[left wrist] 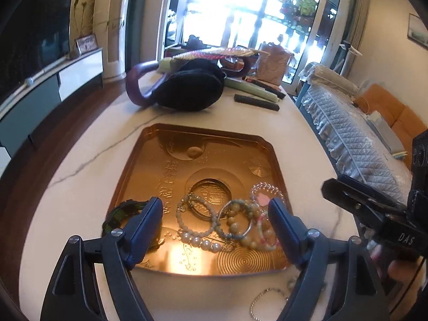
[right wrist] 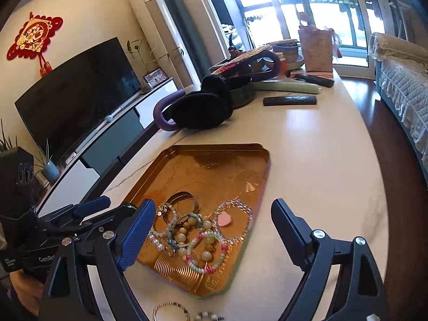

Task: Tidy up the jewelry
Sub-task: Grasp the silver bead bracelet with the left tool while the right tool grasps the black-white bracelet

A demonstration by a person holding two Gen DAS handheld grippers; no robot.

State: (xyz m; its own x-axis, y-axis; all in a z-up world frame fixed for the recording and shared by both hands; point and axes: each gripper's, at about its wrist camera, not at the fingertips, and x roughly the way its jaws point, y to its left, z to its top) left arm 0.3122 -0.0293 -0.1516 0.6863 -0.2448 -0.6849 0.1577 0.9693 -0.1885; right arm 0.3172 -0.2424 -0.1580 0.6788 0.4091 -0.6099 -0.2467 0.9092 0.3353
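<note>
one gold tray (right wrist: 214, 165) on the table (right wrist: 321, 147). in the tray, a tangle of beaded bracelets (right wrist: 204, 251) at the 6 o'clock end; overlap makes the count unsure, roughly six or seven. one metal bangle (right wrist: 184, 196) at 12 o'clock of the heap. one clear bead bracelet with a pink heart (right wrist: 224, 220) at 3 o'clock. one dark green bracelet (left wrist: 120, 211) at the tray's 9 o'clock edge, left wrist view. two pieces of jewelry off the tray at 6 o'clock: one chain bracelet (right wrist: 168, 310), one bead string (right wrist: 208, 315), partly cut off. two dark remotes (right wrist: 290, 100) at 12 o'clock. two claws: left claw (left wrist: 215, 214), right claw (right wrist: 214, 215).
</note>
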